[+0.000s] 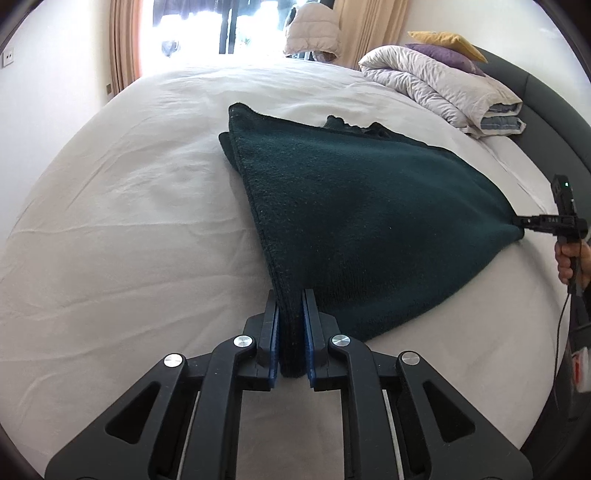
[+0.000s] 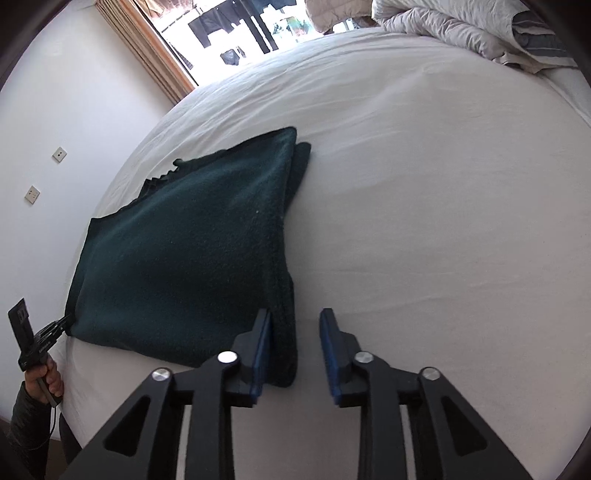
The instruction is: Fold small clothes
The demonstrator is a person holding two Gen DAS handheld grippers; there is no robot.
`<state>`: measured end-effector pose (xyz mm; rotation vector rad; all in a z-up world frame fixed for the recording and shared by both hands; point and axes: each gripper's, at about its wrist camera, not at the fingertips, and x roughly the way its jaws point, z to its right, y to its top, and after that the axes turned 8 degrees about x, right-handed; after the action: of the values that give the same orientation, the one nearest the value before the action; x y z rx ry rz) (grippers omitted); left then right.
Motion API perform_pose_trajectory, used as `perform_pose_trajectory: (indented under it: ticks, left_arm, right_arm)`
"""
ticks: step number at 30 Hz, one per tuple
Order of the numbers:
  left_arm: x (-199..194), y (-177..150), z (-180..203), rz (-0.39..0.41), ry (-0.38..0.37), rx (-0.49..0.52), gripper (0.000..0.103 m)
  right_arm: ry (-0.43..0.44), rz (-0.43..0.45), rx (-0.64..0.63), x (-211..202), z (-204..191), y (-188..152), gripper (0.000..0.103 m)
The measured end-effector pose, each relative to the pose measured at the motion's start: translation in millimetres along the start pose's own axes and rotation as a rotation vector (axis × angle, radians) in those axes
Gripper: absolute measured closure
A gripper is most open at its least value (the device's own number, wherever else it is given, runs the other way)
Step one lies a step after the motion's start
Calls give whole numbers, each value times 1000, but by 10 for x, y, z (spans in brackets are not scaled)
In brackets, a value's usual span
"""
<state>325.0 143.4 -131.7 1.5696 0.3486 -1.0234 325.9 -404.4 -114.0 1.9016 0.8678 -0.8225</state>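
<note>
Two tools | left tool [image 1: 291, 332] pinching sweater [image 1: 354, 206] corner | right tool [image 2: 295, 350] spread, corner between.

- Daylight floods in from the window [image 1: 207, 29] far ahead of the grippers; its panes are blown out to white.
- The white bedsheet [image 1: 110, 221] is evenly bright, with soft shadows in its creases.
- The dark green garment [image 2: 184, 251] shows little detail.
- Fisheye bending curves both views, with black corners.
- Focus is mostly sharp.

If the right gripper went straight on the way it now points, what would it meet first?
Probably the white bed sheet: the right gripper stands open, and the dark green garment has its edge by the left finger, so it might brush that first.
</note>
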Motion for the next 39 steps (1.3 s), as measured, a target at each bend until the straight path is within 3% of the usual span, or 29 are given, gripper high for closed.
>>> perform_pose_trajectory:
  ticks: [3,6,10,12,14,16,18,19,25,27,29,30,32,33,35,37,39]
  left_arm:
    - [-179,-42,-56,-3,21,-14,91]
    - [-404,40,-85,38,98,-24,91]
    - [-444,538,43,96,86,3,91]
    - [-299,837,162,119,63,25,91]
    - [-86,1098,274,116,87,52,91]
    - [114,1289,325,95,139,68,91]
    - [167,1343,211,109,173,2,91]
    - [179,1318,99,113,152,-48,91]
    - [528,1046,-399,-23,217,-193,89]
    - [559,1054,-416,-26,234,-197,89]
    - [598,1097,-403,-32,215,-185,89]
    - [628,1125,-371,-41,210,-167,89]
    - [733,1165,-299,-80,232,-108,82]
    - [787,1171,-273,-93,250,-94,72]
    - [835,1166,-327,-84,250,-132,63]
    - [845,1155,-407,-65,184,-189,65]
    - [869,1126,-448,-62,142,-195,75]
  right_arm:
    - [-36,64,-8,-191,-66,6,70]
    - [40,81,-17,-255,-240,80,69]
    - [184,41,-23,-18,-699,311,69]
    - [196,36,-10,143,-836,467,68]
    - [214,47,16,271,-866,632,68]
    - [196,88,45,290,-784,786,67]
    - [162,118,40,293,-651,926,51]
    - [135,112,34,324,-587,988,41]
    - [35,22,-9,691,-418,1135,41]
    - [28,-11,4,821,-388,1111,57]
    - [7,-14,-6,887,-393,1090,84]
    - [-2,-12,-13,903,-398,1063,90]
    - [-11,0,-12,903,-392,1059,95]
    - [-15,4,-13,896,-399,1058,96]
    - [-38,18,-25,873,-417,1059,97]
    - [-62,30,-26,877,-420,1083,97]
    - [-68,34,-5,882,-367,1105,97]
